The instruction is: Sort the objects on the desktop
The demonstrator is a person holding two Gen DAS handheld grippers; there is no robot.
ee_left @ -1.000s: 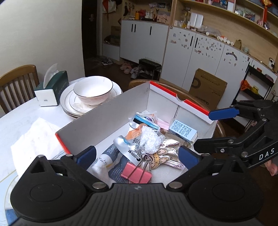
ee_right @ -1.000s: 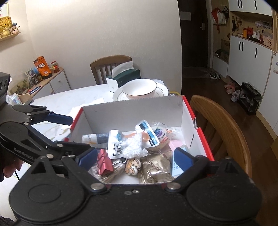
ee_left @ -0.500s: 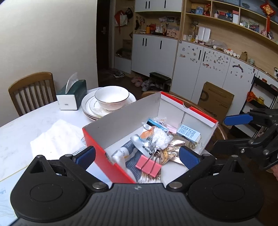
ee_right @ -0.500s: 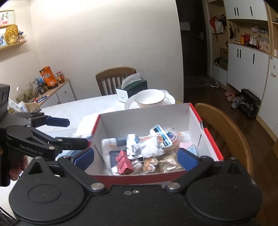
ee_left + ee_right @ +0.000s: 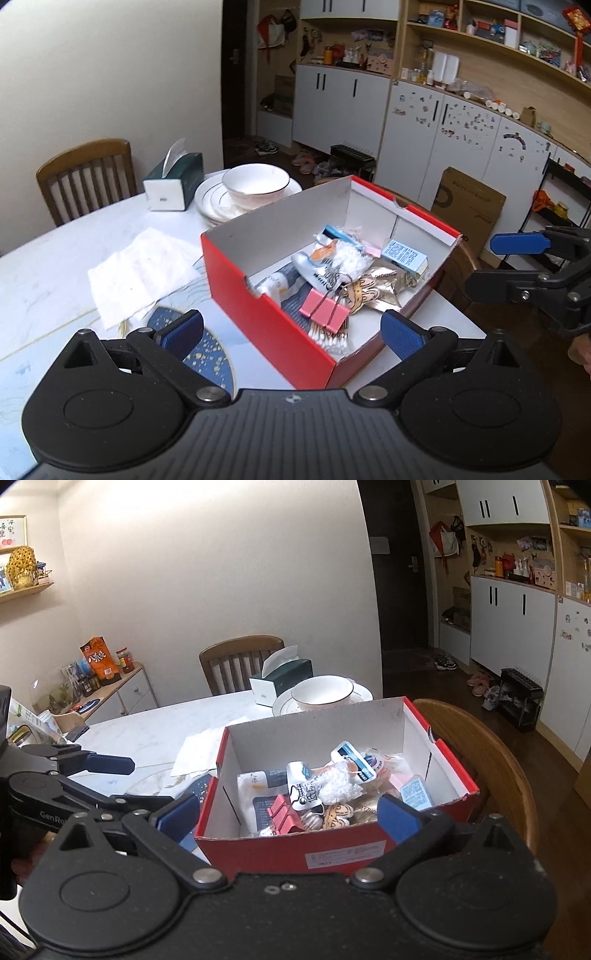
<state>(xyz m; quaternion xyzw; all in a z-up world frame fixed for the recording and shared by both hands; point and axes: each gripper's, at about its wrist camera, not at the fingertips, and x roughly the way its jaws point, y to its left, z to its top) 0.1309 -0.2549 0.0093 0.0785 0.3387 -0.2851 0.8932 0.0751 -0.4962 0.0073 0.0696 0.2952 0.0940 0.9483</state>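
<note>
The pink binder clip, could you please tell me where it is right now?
In the left wrist view the pink binder clip lies inside the red box, near its front wall, on top of the cotton swabs and beside the cartoon snack packet.

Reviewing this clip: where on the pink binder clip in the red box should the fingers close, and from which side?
Probably from above. The pink metal binder clip lies on top of the pile in the red cardboard box, whose walls block a sideways reach. Close the fingers across its folded pink body, not its thin wire handles, which would likely slip.
</note>
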